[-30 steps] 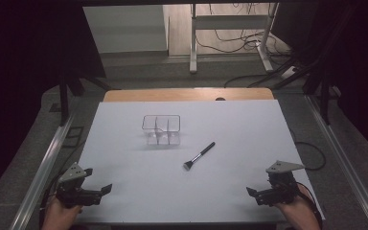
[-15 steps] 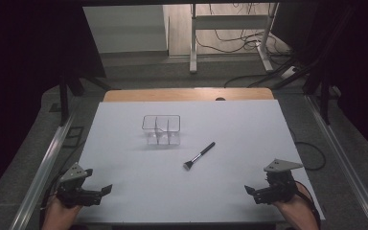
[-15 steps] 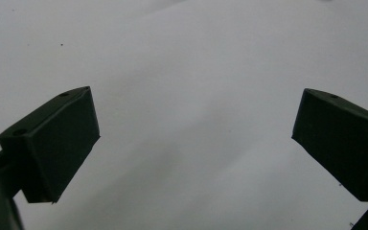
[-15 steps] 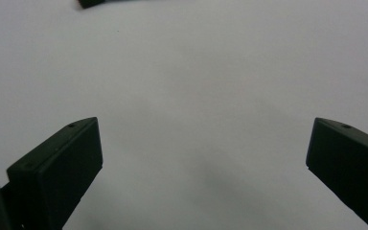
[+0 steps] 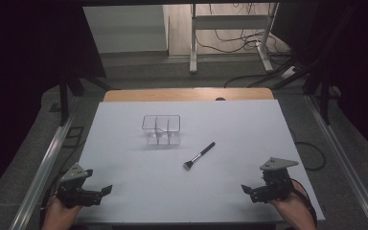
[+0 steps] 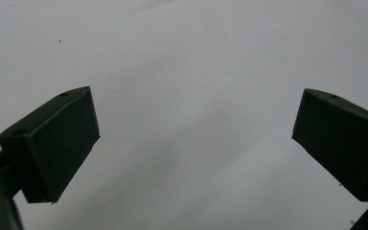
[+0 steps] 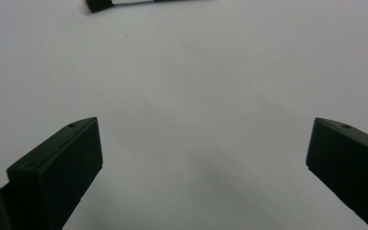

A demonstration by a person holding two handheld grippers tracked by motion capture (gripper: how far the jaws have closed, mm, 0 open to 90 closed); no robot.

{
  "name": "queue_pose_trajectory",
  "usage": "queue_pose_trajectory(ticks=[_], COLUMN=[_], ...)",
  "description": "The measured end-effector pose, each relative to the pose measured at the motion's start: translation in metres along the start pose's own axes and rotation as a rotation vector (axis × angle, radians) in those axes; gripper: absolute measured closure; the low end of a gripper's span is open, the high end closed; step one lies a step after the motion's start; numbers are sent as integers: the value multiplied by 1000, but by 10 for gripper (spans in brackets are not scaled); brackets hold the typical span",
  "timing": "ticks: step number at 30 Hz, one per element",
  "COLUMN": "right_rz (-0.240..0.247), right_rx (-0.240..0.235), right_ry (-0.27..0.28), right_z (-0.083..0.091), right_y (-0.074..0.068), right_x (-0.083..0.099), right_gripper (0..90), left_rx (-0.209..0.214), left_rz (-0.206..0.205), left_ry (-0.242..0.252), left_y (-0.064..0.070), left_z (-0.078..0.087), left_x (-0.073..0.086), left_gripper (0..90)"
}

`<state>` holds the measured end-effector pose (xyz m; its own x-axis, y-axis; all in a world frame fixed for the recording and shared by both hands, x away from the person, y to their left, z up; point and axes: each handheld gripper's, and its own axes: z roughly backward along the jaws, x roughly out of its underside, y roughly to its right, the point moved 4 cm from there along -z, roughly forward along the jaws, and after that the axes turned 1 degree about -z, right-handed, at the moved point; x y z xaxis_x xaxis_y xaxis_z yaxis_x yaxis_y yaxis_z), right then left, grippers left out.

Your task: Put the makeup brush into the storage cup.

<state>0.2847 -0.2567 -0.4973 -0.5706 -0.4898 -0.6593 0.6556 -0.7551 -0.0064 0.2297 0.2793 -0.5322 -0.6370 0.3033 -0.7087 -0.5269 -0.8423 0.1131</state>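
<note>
Right hand-held gripper (image 5: 247, 190) edged inward, wide open, empty.

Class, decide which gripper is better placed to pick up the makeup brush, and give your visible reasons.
Probably the right gripper: the makeup brush lies right of centre, nearer it than the left gripper, and shows ahead of its open jaws in the right gripper view.

Dim, cool lighting; the white table (image 5: 124, 143) is evenly lit, its surroundings nearly black. Soft shadows lie under the blurred near jaws in both gripper views.
</note>
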Motion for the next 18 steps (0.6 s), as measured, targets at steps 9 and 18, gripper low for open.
queue_pose_trajectory(ticks=[9, 18], right_rz=[7, 16], right_rx=[-2, -11], right_ry=[7, 8], right_z=[-4, -10], right_y=[0, 0], right_x=[-8, -16], right_gripper=[0, 0], left_rx=[-2, -4], left_rz=[-1, 4], left_ry=[-10, -9], left_y=[0, 0], left_z=[-1, -1], left_x=[0, 0], left_gripper=[25, 25])
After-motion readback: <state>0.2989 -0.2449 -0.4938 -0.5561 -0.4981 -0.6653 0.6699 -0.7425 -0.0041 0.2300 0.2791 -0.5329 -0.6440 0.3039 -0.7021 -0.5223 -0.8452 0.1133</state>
